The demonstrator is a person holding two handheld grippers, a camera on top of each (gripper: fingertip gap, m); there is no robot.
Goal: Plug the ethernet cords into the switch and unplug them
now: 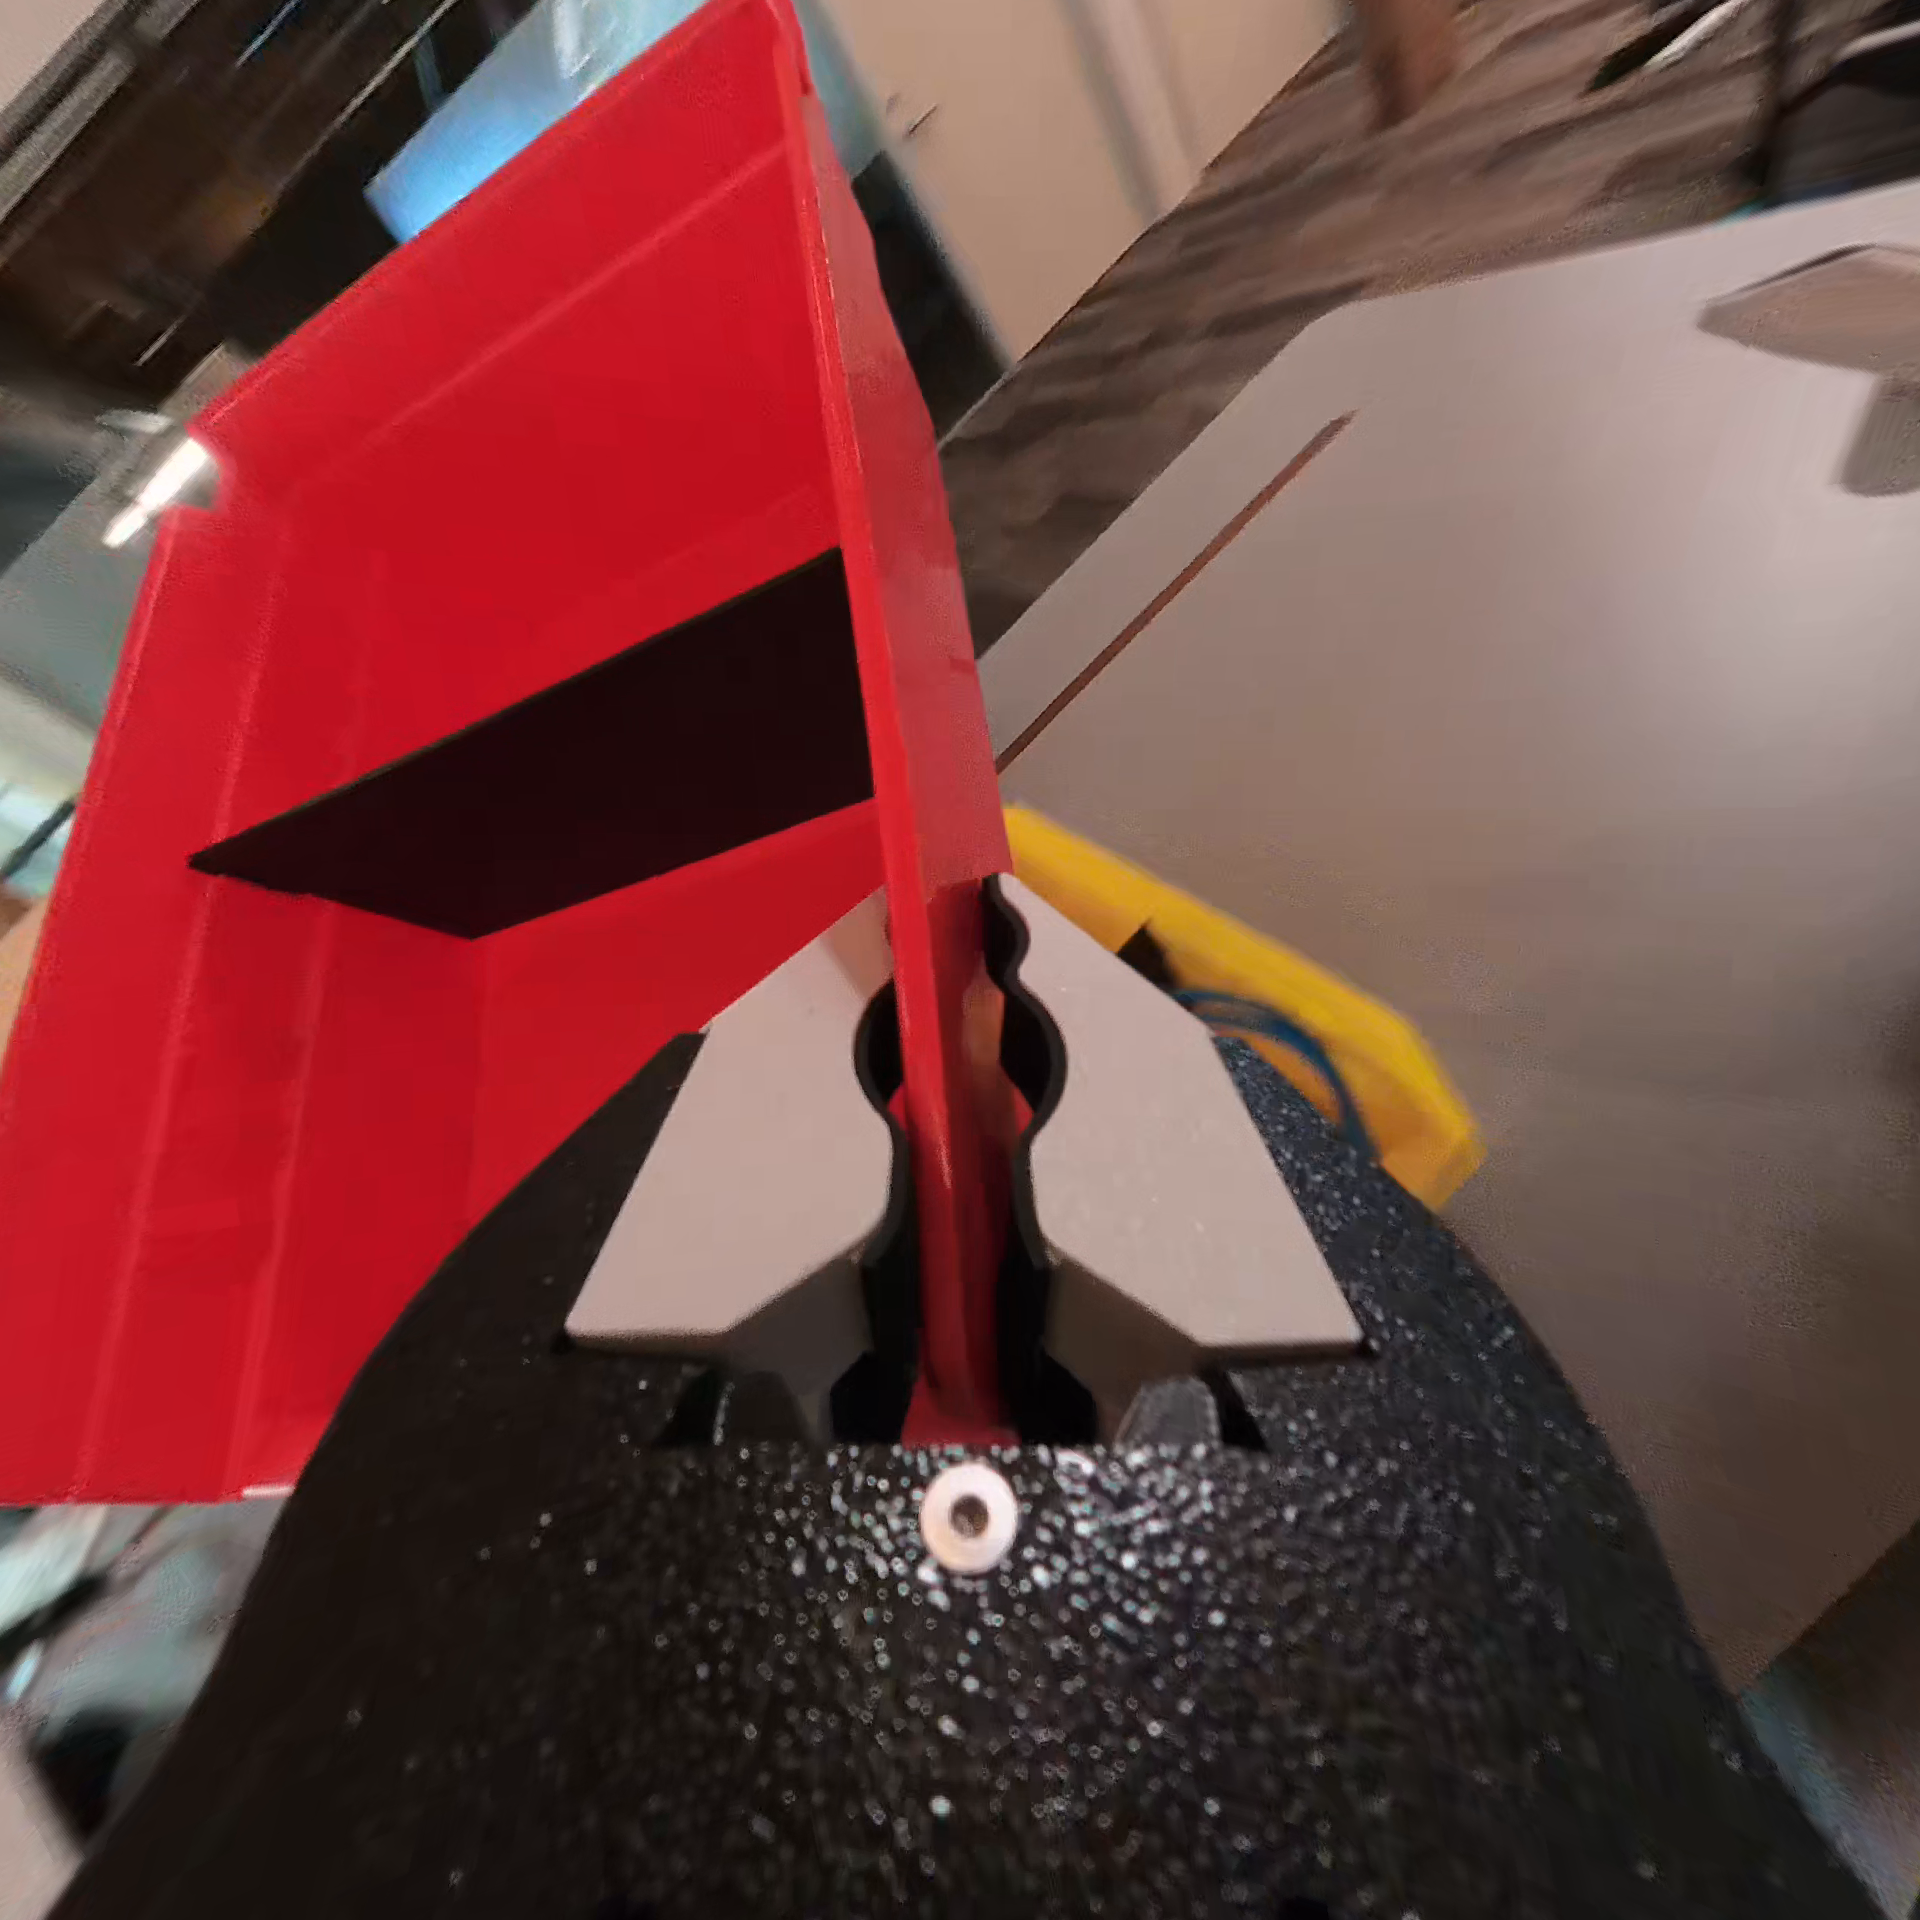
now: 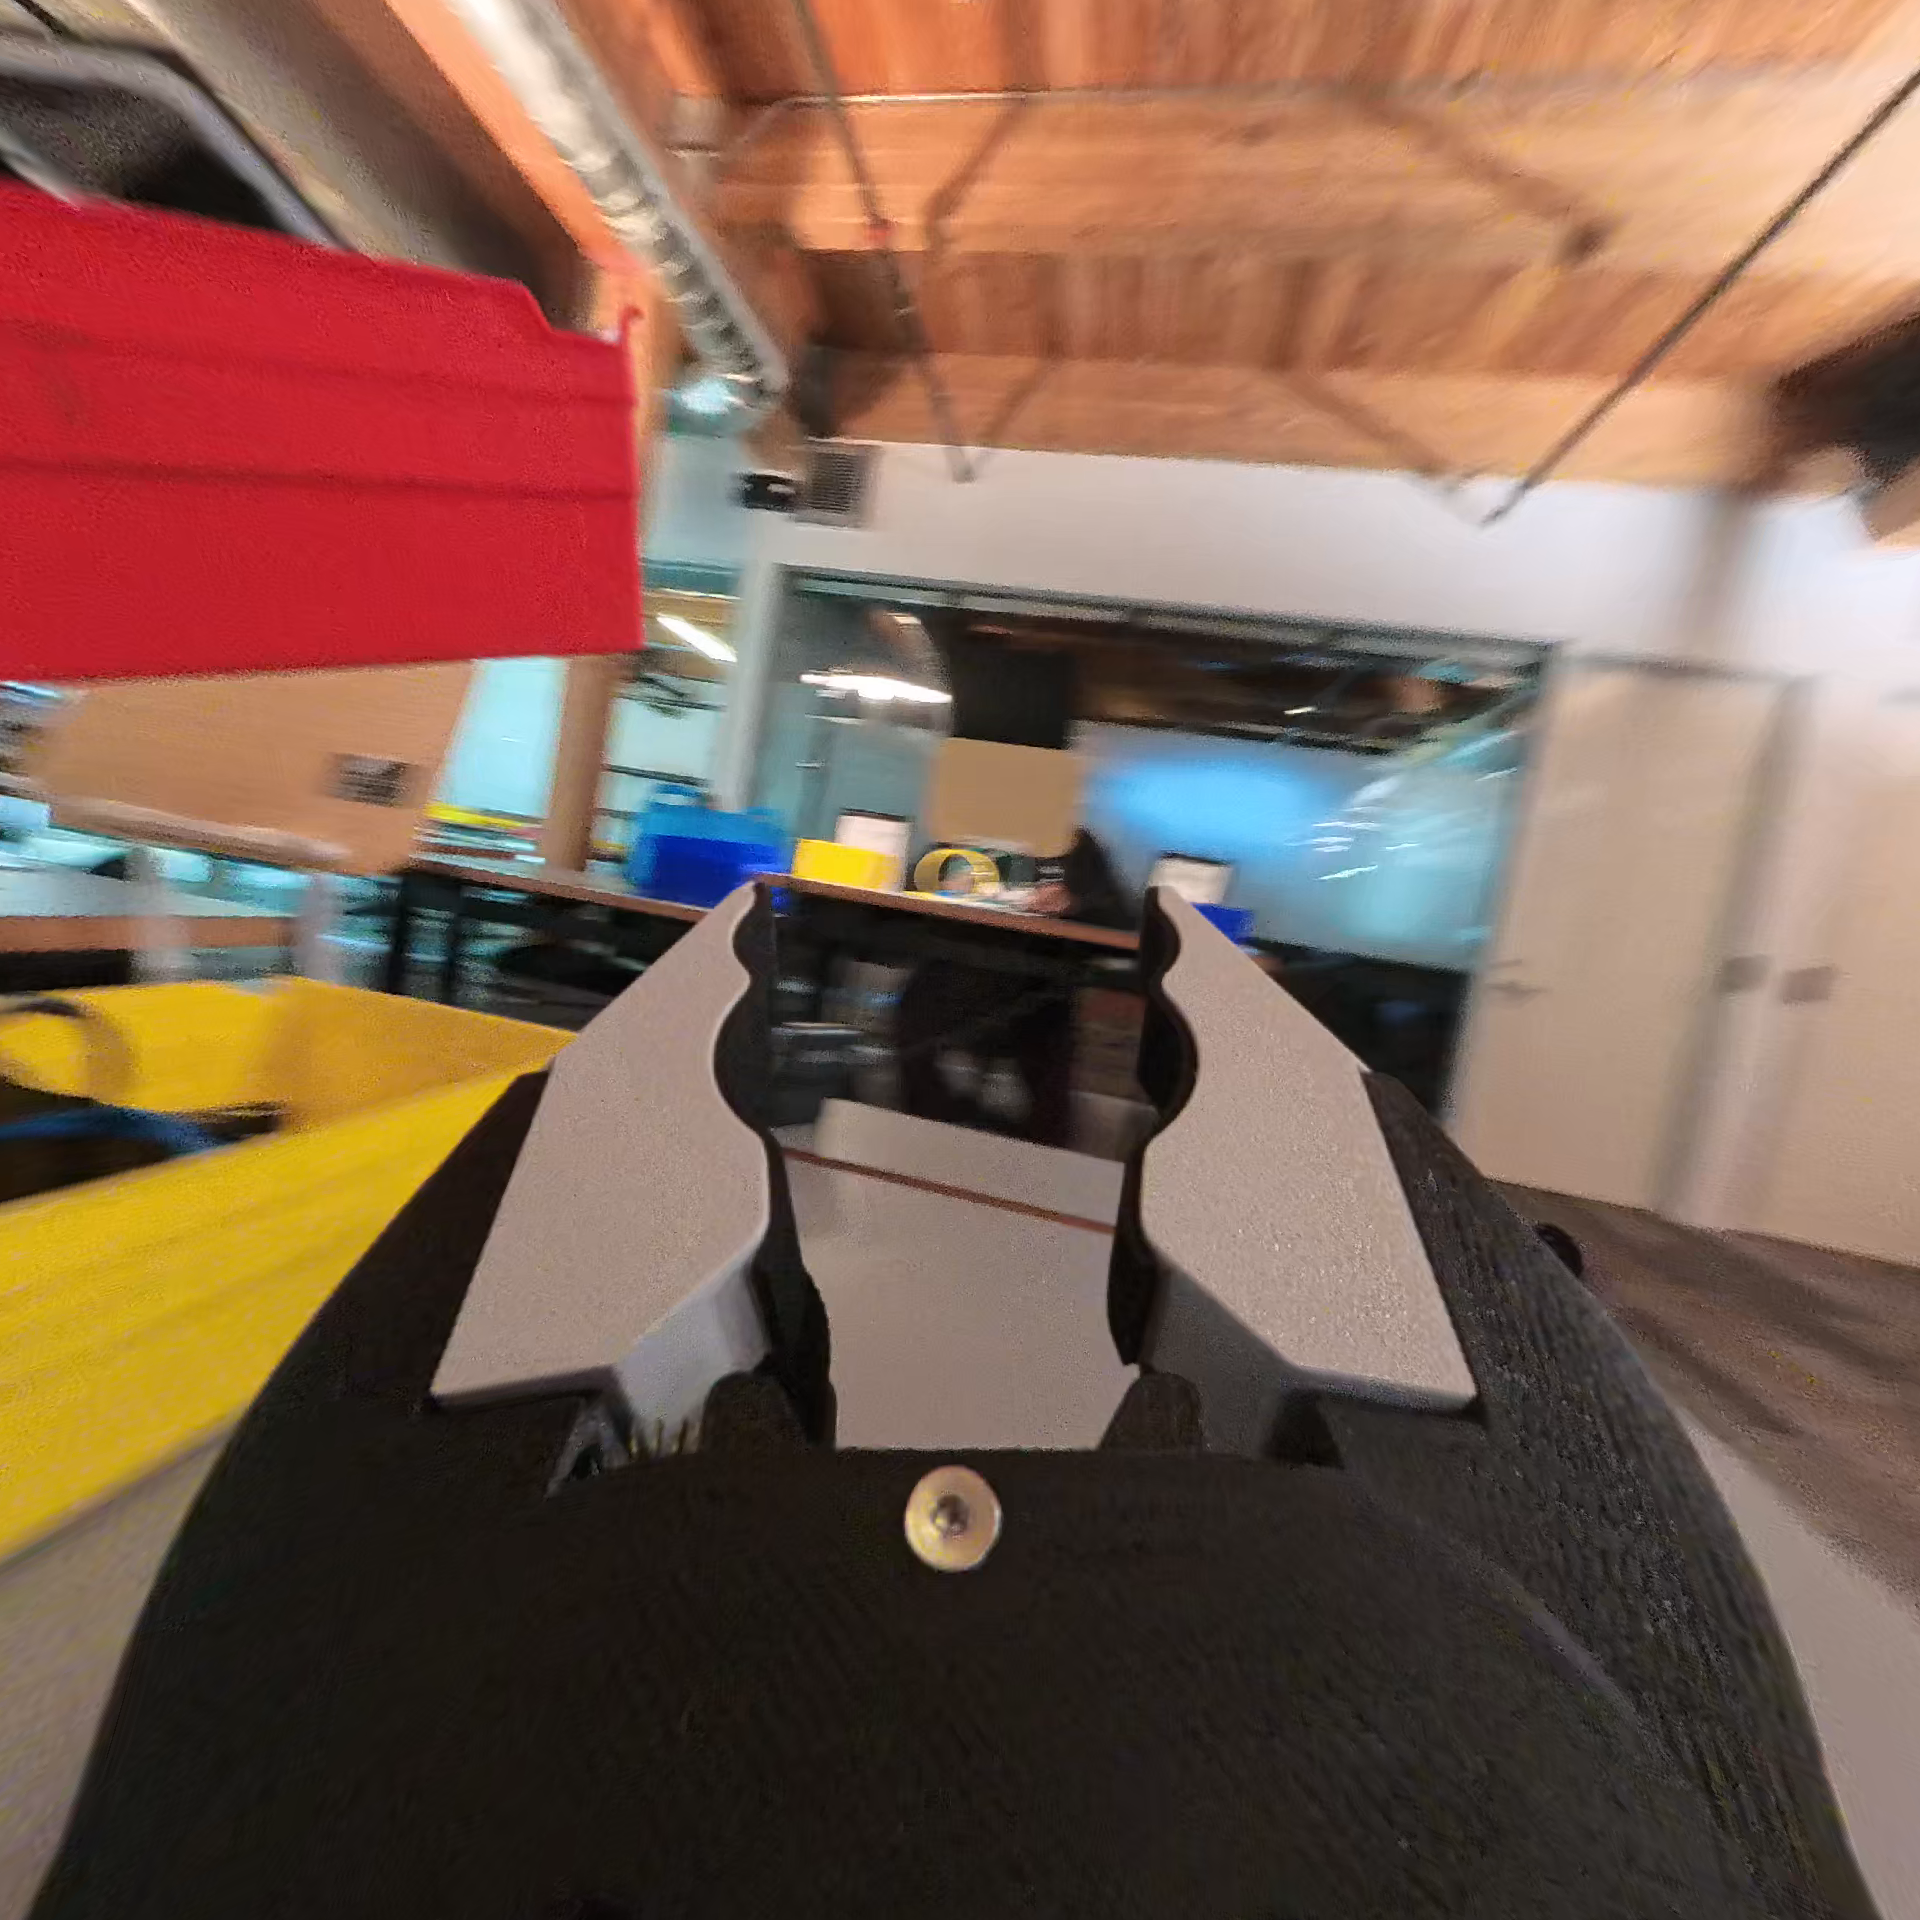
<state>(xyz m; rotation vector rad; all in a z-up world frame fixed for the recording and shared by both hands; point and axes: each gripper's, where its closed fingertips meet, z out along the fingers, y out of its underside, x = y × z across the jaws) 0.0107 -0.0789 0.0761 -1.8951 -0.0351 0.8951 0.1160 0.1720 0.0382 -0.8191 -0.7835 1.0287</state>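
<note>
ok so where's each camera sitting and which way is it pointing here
Left wrist view: on the left gripper, tilted, looking along fingers shut on a wall of the red bin; grey table beyond.
Right wrist view: on the right gripper, facing level across the room toward a far table; its fingers are open and empty.
Shared: the red bin and the yellow bin, both left of the right gripper.

Your left gripper (image 1: 940, 1029) clamps one wall of the red plastic bin (image 1: 499, 831), lifted above the grey bench (image 1: 1507, 779); a yellow plastic bin (image 1: 1299, 997) sits behind.
</note>
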